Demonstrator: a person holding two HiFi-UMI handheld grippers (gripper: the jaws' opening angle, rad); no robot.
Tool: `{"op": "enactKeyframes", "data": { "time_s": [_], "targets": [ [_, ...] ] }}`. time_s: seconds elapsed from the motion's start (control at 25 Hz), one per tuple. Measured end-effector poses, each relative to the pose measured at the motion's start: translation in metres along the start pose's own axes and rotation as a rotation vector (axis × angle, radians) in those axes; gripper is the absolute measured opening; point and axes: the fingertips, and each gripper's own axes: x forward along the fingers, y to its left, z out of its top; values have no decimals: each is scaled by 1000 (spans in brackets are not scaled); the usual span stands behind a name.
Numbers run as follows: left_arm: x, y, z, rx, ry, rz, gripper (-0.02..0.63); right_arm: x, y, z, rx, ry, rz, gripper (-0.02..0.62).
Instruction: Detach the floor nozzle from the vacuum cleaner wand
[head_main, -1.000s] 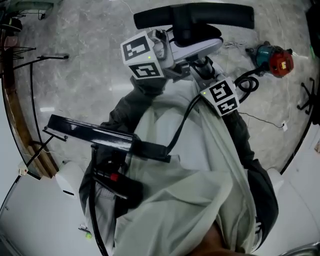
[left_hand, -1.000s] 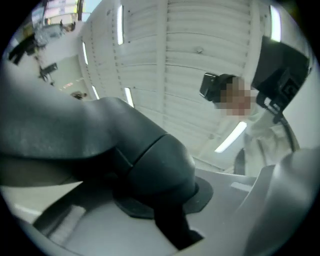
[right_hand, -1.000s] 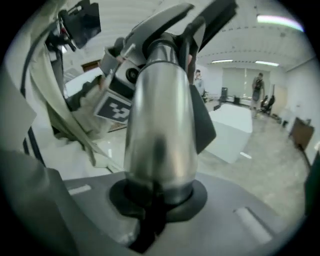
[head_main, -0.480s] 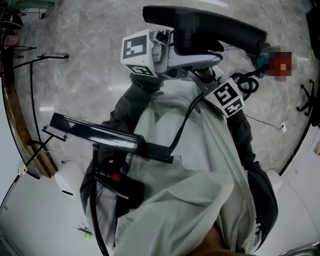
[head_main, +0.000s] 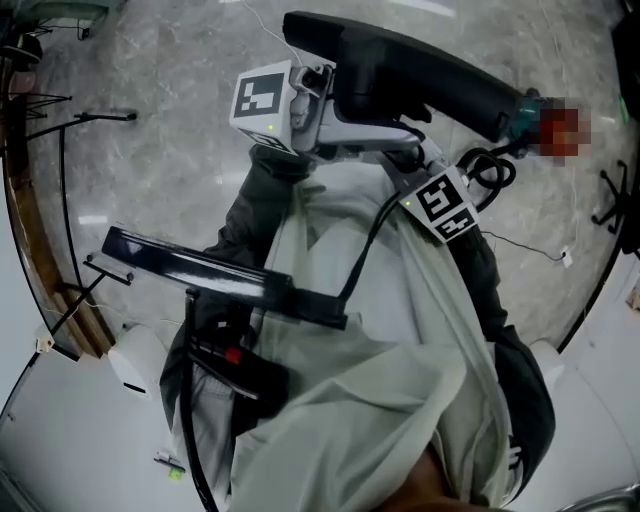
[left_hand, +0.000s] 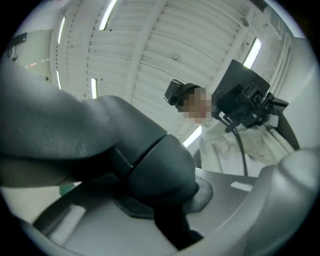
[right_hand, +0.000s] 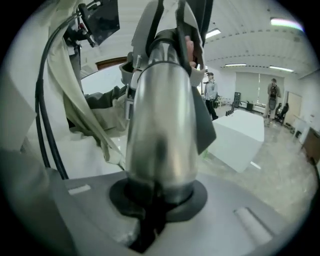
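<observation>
The black floor nozzle (head_main: 420, 65) is raised slantwise in front of me at the top of the head view. My left gripper (head_main: 340, 115), under its marker cube, is shut on the nozzle's dark grey neck (left_hand: 150, 165), which fills the left gripper view and shows a seam between two sections. My right gripper (head_main: 415, 165) sits close beside it, to the right. Its jaws are shut on the shiny silver wand tube (right_hand: 160, 125), which stands up from them. Where wand and nozzle meet is hidden behind the grippers.
Grey marble floor (head_main: 170, 160) lies below. A teal and red tool (head_main: 535, 110) lies at the upper right, thin black stand legs (head_main: 60, 120) at the left, a chair base (head_main: 615, 200) at the right edge. A black bar (head_main: 190, 265) juts out at my waist. White tables (right_hand: 240, 140) and people stand farther off.
The nozzle has swung from lying level across the top to a slant, its right end lower and nearer the teal tool. The left gripper's cube has shifted slightly up and left.
</observation>
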Motion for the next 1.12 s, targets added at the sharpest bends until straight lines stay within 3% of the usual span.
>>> {"op": "enactKeyframes", "data": {
  "time_s": [0.04,0.16,0.24,0.32,0.36,0.44,0.52,0.56,0.64,0.68,0.76,0.8,0.88,0.96,1.04,1.12],
  "targets": [
    [-1,10,4,4,-27,81,74,-1,-4,0,18,1,-15,43],
    [-12,52,9,13,-70,490,71,-3,-23,0,74,32,-142,41],
    [-17,59,7,46,-34,617,71,-4,-27,-2,70,57,-208,41],
    [-15,57,0,58,43,607,71,-4,-28,-4,56,69,-229,41],
    [-11,53,-5,41,81,547,72,-3,-27,-4,48,67,-219,42],
    [-4,37,-3,-48,78,324,72,-3,-18,-5,21,50,-152,43],
    [-12,19,32,-107,-99,122,72,-4,-7,-12,1,28,-74,43],
    [-25,16,60,-94,-228,87,72,-8,-7,-17,9,17,-63,43],
    [-57,22,104,-19,-396,146,72,-18,-19,-24,61,-4,-101,43],
    [-73,29,114,35,-394,227,72,-22,-28,-26,95,-12,-127,43],
    [-100,45,104,118,-261,425,72,-25,-43,-27,146,-17,-155,43],
    [-110,51,87,121,-164,509,72,-24,-47,-28,158,-15,-158,44],
    [-126,58,39,59,24,628,72,-23,-52,-29,159,-9,-156,44],
    [-135,58,-10,-24,144,698,74,-21,-52,-29,144,-6,-152,46],
    [-141,53,-41,-91,152,735,74,-18,-53,-28,131,-5,-155,46],
    [-147,47,-54,-144,71,766,74,-13,-55,-28,127,-3,-166,46]
  ]
}}
